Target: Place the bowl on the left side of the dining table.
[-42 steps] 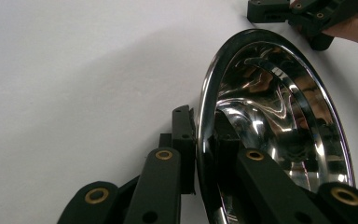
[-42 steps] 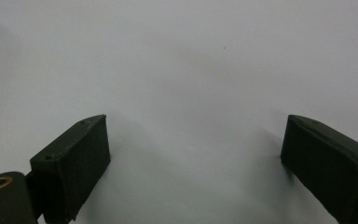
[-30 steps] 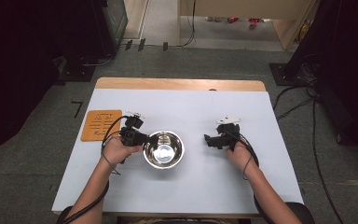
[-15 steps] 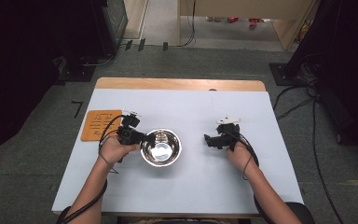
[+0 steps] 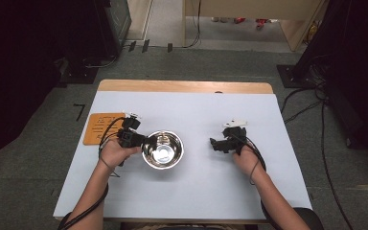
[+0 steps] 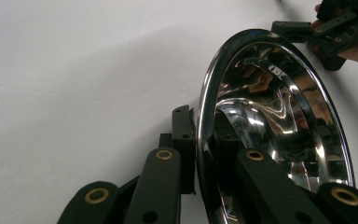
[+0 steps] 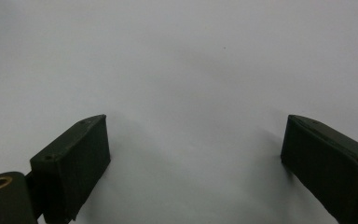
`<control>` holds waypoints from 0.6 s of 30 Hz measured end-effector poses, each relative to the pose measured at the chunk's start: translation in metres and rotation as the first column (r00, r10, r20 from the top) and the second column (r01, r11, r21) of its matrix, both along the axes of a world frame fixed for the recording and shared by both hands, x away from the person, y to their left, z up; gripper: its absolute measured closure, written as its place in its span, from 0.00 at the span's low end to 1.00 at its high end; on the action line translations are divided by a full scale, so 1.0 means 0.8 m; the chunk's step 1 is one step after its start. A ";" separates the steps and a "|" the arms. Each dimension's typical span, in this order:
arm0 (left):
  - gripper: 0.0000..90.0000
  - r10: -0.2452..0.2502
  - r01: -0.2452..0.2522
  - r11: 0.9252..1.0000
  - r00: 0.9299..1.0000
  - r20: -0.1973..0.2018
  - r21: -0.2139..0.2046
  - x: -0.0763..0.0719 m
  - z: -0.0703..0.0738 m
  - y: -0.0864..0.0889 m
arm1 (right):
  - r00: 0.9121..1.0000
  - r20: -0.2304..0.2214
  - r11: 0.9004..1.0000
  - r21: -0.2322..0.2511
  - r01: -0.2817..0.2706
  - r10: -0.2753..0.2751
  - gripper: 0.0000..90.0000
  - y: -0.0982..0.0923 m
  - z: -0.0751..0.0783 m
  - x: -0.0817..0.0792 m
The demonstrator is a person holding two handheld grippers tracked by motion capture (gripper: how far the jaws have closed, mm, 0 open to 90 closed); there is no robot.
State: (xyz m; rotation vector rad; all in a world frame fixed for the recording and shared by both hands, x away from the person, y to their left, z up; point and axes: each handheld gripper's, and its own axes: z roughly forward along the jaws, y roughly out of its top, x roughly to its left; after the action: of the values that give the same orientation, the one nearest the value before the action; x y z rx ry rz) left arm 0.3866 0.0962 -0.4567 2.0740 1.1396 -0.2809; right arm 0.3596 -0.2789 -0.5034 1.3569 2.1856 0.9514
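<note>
Left tongs [image 5: 143, 140] are clamped on the bowl [image 5: 163, 149] rim at its left edge. In the left gripper view one jaw sits outside the wall and the other inside, with the steel rim [image 6: 204, 116] pinched between them. The bowl sits upright near the middle of the surface [image 5: 196, 191], a bit left of centre, apparently empty apart from reflections. Right tongs [image 5: 214, 143] rest on the surface well apart from the bowl, pointing at it; in the right gripper view the jaws stand wide with bare white surface between them, so released and holding nothing. An orange mat [image 5: 101, 128] lies at the left edge, just behind the left hand [image 5: 115, 152], with nothing on it. My read: the step in hand is the left-side grasp on the bowl, done and holding, with the carry or slide not yet started. I can't tell whether the bowl bottom is fully down or slightly lifted. The mat looks like the likely destination, but that's a guess. The next move calls for keeping the pinch firm, since the rim is thin, smooth and curved, and a one-sided grip will let the bowl swing or tip if raised fast. Either drag it low across the surface, or bring the right tongs to the opposite rim for a two-point hold first. Watch the cable [image 5: 106, 132] looped by the left hand so it doesn't snag the mat.
</note>
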 end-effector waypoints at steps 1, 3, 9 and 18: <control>0.94 0.002 -0.002 1.000 1.000 -0.002 0.000 0.000 0.000 0.001 | 1.000 0.001 1.000 -0.001 0.001 -0.001 0.08 0.000 0.000 0.000; 0.94 0.006 -0.006 1.000 1.000 -0.004 -0.001 0.001 0.000 0.002 | 1.000 0.000 1.000 0.000 0.001 -0.001 0.08 0.000 0.000 0.000; 0.94 0.019 -0.019 1.000 1.000 -0.005 0.000 0.003 -0.001 0.008 | 1.000 0.000 1.000 0.001 0.001 -0.001 0.08 0.000 0.000 0.000; 0.94 0.038 -0.038 0.999 0.999 -0.009 0.004 0.006 -0.002 0.015 | 1.000 0.000 1.000 0.000 0.000 0.000 0.08 0.000 0.000 0.000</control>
State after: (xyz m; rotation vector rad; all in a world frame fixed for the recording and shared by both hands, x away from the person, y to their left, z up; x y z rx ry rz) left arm 0.3910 0.1084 -0.4581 2.0536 1.1850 -0.2706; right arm 0.3596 -0.2789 -0.5035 1.3574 2.1852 0.9517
